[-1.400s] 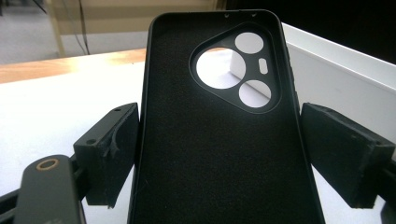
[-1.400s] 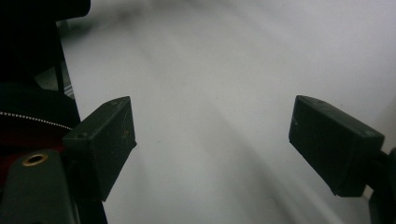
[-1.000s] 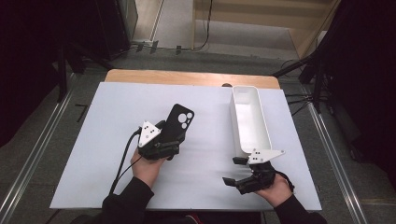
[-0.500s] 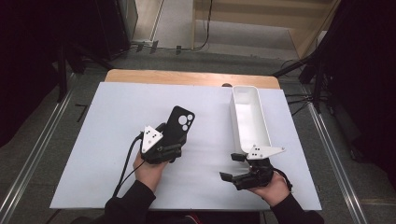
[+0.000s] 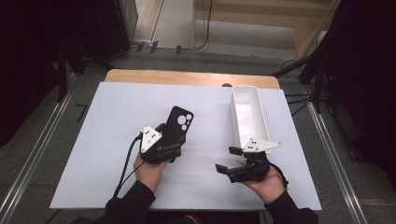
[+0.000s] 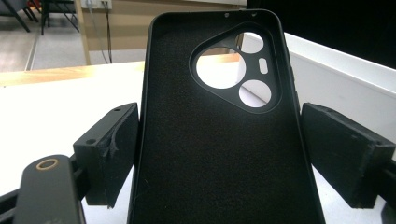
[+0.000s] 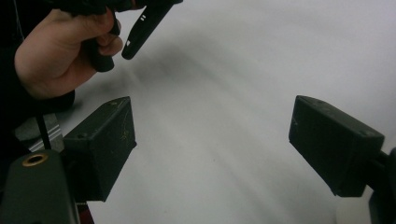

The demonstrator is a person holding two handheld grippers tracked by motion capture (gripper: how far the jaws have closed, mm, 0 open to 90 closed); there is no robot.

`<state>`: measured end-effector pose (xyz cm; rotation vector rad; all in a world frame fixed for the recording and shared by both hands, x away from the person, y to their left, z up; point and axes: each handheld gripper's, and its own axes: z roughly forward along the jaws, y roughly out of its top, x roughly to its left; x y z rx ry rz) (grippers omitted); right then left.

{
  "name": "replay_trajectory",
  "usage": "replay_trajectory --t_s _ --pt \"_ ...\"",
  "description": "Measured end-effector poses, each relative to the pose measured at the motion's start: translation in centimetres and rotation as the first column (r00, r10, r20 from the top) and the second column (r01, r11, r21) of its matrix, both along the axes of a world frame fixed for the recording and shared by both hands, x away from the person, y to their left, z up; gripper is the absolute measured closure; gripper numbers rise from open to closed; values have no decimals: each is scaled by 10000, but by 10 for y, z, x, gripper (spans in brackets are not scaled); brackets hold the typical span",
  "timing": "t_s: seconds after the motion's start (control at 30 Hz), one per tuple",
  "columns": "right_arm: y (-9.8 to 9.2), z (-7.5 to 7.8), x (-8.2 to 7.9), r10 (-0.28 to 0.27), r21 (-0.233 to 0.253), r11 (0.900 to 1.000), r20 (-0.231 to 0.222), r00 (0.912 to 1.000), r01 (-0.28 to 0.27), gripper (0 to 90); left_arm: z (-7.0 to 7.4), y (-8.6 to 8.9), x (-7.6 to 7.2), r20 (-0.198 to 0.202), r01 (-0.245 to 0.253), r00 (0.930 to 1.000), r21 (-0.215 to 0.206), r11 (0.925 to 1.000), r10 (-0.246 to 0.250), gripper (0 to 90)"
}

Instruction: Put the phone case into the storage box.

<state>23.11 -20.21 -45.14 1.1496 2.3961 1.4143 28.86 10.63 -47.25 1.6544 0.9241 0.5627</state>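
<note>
A black phone case [image 5: 179, 122] with round camera cut-outs is held between the jaws of my left gripper [image 5: 170, 142], left of the table's middle. In the left gripper view the case [image 6: 215, 140] shows its soft inner side, with both pads [image 6: 112, 149] at its long edges. In the right gripper view the case [image 7: 142, 25] hangs tilted, clear of the table. My right gripper [image 5: 225, 158] is open near the front right, pointing left, with nothing between its jaws [image 7: 212, 135].
A long white tray [image 5: 233, 112] stands lengthwise at the right, just beyond the right gripper; its wall [image 6: 336, 65] lies behind the case. The white table sheet [image 5: 107, 116] ends in a wooden strip [image 5: 187, 78] at the back. Metal rails run along both sides.
The left gripper has drawn the phone case slightly toward the person. The right gripper has shifted left and turned its open jaws toward the left hand.
</note>
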Motion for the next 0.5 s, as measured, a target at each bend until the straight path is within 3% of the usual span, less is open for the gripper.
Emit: replay_trajectory --t_s 0.2,0.5 --pt "8 5 6 -231 -148 9996 117 9997 233 132 -3 -1 1 24 108 9999 80 9999 -109 141" --pt "26 18 18 -135 -470 9988 643 9978 165 132 -4 -1 2 -30 120 9999 89 9999 -119 141"
